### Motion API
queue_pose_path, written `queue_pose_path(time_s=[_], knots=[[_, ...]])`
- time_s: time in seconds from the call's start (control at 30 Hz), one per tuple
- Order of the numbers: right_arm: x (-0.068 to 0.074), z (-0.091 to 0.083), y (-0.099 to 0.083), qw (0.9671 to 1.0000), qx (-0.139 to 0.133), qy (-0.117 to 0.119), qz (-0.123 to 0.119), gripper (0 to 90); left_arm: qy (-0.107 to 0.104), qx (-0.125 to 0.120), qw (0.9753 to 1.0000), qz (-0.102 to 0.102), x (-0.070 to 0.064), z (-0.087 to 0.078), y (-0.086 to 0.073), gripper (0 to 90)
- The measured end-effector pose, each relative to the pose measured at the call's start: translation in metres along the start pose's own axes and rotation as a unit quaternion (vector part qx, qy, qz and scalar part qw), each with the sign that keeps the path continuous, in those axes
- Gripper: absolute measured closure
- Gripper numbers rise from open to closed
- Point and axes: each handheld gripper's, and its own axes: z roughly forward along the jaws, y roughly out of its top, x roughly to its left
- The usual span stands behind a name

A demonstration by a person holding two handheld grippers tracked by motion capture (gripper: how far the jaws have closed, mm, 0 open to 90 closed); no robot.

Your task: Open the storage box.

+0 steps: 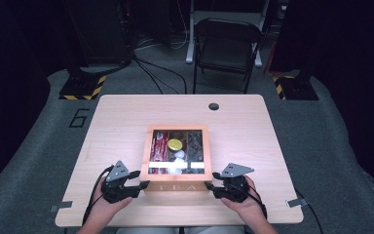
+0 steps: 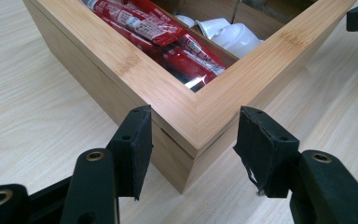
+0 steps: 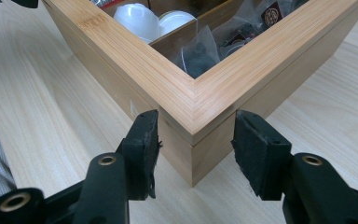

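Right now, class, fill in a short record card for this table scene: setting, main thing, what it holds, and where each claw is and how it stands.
Setting: wooden table, folding chair beyond it
Main thing: wooden box with a glass lid, marked TEA on the front
Contents: red packets, white cups, dark sachets, yellow disc
Left claw: open, jaws either side of the box's near left corner
Right claw: open, jaws either side of the box's near right corner
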Motion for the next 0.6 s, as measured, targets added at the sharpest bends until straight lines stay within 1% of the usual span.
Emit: queue_pose_path(time_s=[0.03, 0.13, 0.17, 0.27, 0.33, 0.37, 0.4, 0.43, 0.47, 0.53, 0.57, 0.6], knots=[[0.0002, 0.0006, -0.0003, 1.0000, -0.003, -0.003, 0.002, 51.0, 0.000, -0.001, 1.0000, -0.002, 0.0004, 0.0003, -0.0004, 46.3], [-0.0010, 0.0015, -0.0005, 1.0000, 0.000, 0.004, -0.002, 51.3, -0.006, 0.003, 1.0000, -0.004, 0.0009, 0.0001, -0.0009, 46.2], [-0.0009, 0.0016, -0.0006, 1.0000, 0.002, 0.004, -0.001, 51.3, -0.005, 0.003, 1.0000, -0.002, 0.0012, 0.0002, -0.0008, 46.1], [-0.0007, 0.0020, -0.0009, 1.0000, 0.005, 0.003, -0.001, 51.3, -0.006, 0.005, 1.0000, -0.004, 0.0009, 0.0006, -0.0013, 45.8], [-0.0013, 0.0026, -0.0011, 1.0000, 0.006, 0.004, -0.005, 51.8, -0.004, 0.002, 1.0000, -0.004, 0.0008, 0.0016, -0.0018, 45.5], [-0.0007, 0.0033, -0.0014, 1.0000, 0.005, 0.003, -0.005, 51.8, -0.005, 0.006, 1.0000, -0.003, 0.0008, 0.0016, -0.0020, 45.4], [-0.0003, 0.0037, -0.0013, 1.0000, 0.006, 0.001, -0.008, 51.7, -0.002, 0.007, 1.0000, -0.001, 0.0004, 0.0026, -0.0024, 45.8], [0.0005, 0.0037, -0.0014, 0.9999, 0.006, -0.002, -0.008, 51.7, 0.001, 0.011, 0.9999, 0.001, -0.0003, 0.0034, -0.0031, 46.4], [0.0008, 0.0036, -0.0012, 0.9999, 0.008, 0.000, -0.009, 51.7, -0.002, 0.019, 0.9998, 0.006, 0.0000, 0.0036, -0.0031, 46.6], [0.0006, 0.0039, -0.0014, 0.9999, 0.007, -0.001, -0.013, 51.7, 0.005, 0.020, 0.9997, 0.008, -0.0008, 0.0055, -0.0035, 46.5], [0.0005, 0.0039, -0.0015, 0.9999, 0.008, -0.003, -0.014, 51.7, 0.000, 0.025, 0.9997, 0.008, -0.0007, 0.0051, -0.0034, 46.4], [0.0005, 0.0040, -0.0015, 0.9999, 0.008, -0.003, -0.014, 51.7, 0.000, 0.025, 0.9997, 0.008, -0.0007, 0.0052, -0.0034, 46.4]])
